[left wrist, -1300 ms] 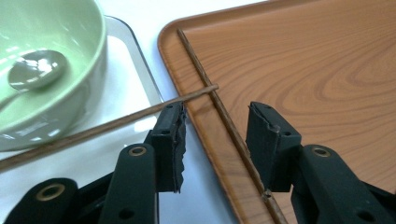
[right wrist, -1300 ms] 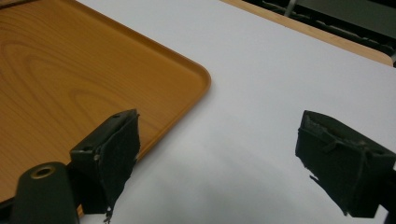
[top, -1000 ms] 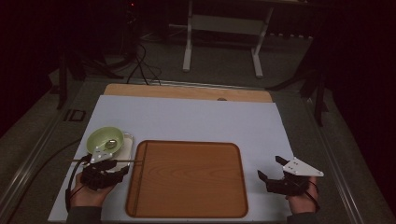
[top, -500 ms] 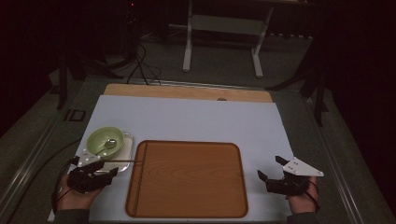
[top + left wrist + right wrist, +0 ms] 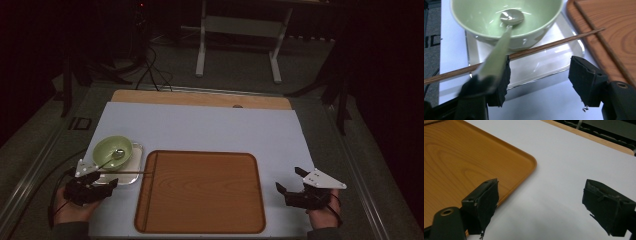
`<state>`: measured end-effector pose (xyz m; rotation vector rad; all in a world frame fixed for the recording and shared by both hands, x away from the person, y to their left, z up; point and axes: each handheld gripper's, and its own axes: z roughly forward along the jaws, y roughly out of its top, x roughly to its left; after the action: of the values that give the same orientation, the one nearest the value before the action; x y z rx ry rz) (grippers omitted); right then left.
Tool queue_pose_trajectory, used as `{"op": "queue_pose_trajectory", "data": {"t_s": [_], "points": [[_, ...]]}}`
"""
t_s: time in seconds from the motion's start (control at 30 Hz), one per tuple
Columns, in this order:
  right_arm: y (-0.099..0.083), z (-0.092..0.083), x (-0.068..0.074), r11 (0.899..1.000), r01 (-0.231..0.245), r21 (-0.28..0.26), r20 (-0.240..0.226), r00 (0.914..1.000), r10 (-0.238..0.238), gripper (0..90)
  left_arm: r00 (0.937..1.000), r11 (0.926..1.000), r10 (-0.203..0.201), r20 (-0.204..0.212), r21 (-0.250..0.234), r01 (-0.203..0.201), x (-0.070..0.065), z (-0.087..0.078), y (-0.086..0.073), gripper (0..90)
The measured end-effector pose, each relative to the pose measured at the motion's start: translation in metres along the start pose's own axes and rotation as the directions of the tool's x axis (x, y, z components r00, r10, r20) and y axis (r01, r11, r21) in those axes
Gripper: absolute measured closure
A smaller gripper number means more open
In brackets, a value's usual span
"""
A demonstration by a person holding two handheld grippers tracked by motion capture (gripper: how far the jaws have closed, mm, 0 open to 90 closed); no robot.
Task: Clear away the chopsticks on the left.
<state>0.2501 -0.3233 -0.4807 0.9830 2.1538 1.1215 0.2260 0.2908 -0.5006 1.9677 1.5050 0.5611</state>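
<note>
Looking down on a white sheet-covered table (image 5: 210,127) in a dim room, with a bare pale wooden strip (image 5: 200,98) along its far edge and a grey floor on either side. At far left on that floor, black cables (image 5: 150,70) trailing toward dark stands. Beyond the table, a white metal frame on two feet (image 5: 237,35) against near-black surroundings. Near the table's left front, a pale green round ceramic bowl (image 5: 112,151) sitting on a clear shallow rectangular tray (image 5: 134,167), a green long-handled spoon (image 5: 109,159) lying with its scoop inside the bowl and its handle over the rim toward the left gripper (image 5: 92,185). Just in front of the bowl, a thin brown wooden stick (image 5: 125,172) crossing the clear tray, its right tip over the edge of the neighbouring board. In the left gripper view, jaws standing wide apart, just having been opening, nothing pressed between the pads; spoon handle (image 5: 494,60) resting on top of one jaw, stick (image 5: 536,48) passing beyond the tips. At centre, a large brown rounded-corner wooden serving tray (image 5: 200,192), bare on top. At right front, the right gripper (image 5: 300,192) held in a hand, low above the white sheet, well apart from the bowl; in the right gripper view, jaws spread wide with only white surface (image 5: 564,170) and the wooden tray's corner (image 5: 529,160) between and beyond them.
</note>
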Motion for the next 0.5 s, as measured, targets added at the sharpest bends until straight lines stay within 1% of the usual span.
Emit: {"op": "queue_pose_trajectory", "data": {"t_s": [0.2, 0.27, 0.37, 0.5], "points": [[0.0, 0.001, 0.0, 1.0, -0.002, 0.005, 0.001, 1.0, 0.002, 13.7, 0.9998, 0.9996, 0.012, -0.019, -0.027, -0.012, 0.009, 0.003, 0.0, 28.2], [0.0, 0.001, 0.0, 1.0, -0.001, 0.006, 0.0, 1.0, 0.001, 13.7, 0.9995, 0.9992, 0.018, -0.024, -0.035, -0.019, 0.012, 0.004, 0.0, 27.5], [0.0, 0.001, 0.0, 1.0, -0.002, 0.009, 0.001, 1.0, 0.002, 13.7, 0.9995, 0.9986, 0.022, -0.023, -0.047, -0.023, 0.017, 0.007, 0.0, 27.0], [0.0, 0.001, 0.0, 1.0, 0.0, 0.01, -0.001, 1.0, 0.0, 13.7, 0.999, 0.997, 0.037, -0.025, -0.068, -0.038, 0.022, 0.012, 0.0, 27.0]]}}
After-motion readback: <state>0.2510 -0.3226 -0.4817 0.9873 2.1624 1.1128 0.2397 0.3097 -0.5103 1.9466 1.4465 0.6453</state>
